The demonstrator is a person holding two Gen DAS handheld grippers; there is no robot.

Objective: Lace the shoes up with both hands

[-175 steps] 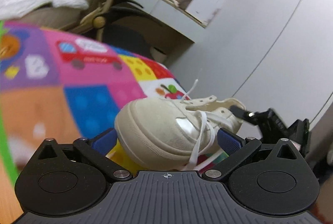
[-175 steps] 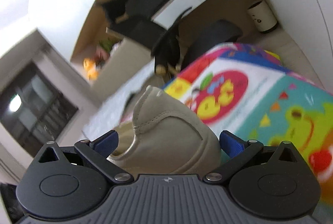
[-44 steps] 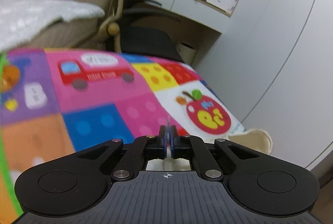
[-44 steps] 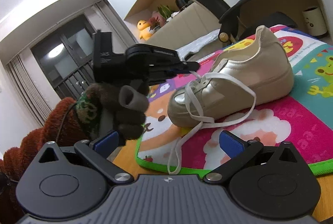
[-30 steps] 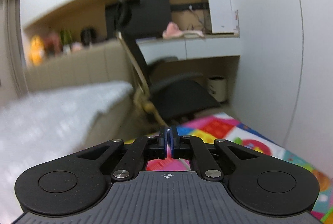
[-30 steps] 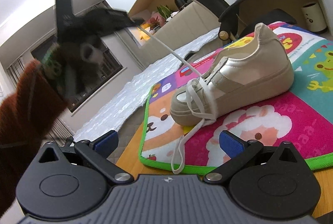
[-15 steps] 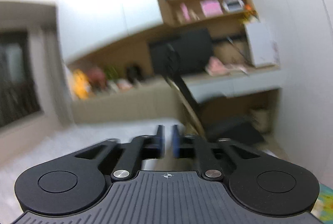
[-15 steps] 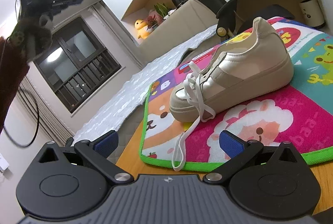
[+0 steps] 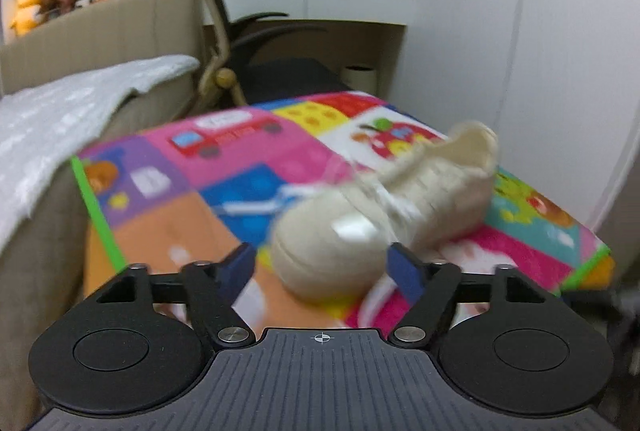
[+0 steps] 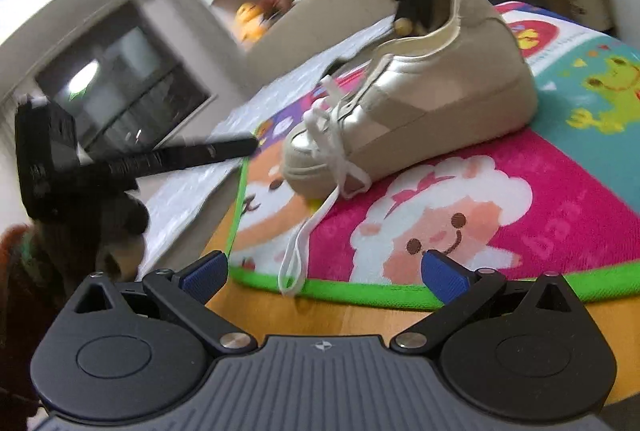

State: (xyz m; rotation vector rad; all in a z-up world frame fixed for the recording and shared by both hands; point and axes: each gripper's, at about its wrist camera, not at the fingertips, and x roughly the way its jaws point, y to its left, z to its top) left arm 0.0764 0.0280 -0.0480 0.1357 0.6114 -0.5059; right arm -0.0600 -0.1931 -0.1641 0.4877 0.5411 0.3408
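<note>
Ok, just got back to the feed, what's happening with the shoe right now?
A person is lacing a cream shoe that sits on a colourful play mat. Both hand-held grippers are open and holding nothing. The left hand-held gripper points at the toe from close in, though that view is blurred. The right hand-held gripper hangs back near the mat's edge. One white lace trails loose off the toe toward the green border.

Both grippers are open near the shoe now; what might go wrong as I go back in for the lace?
The cream lace-up shoe sits loose on the colourful play mat, so a bump from the open left gripper may shove it. The white lace's free loop lies at the mat's green edge, where the open right gripper may pinch mat instead.
</note>
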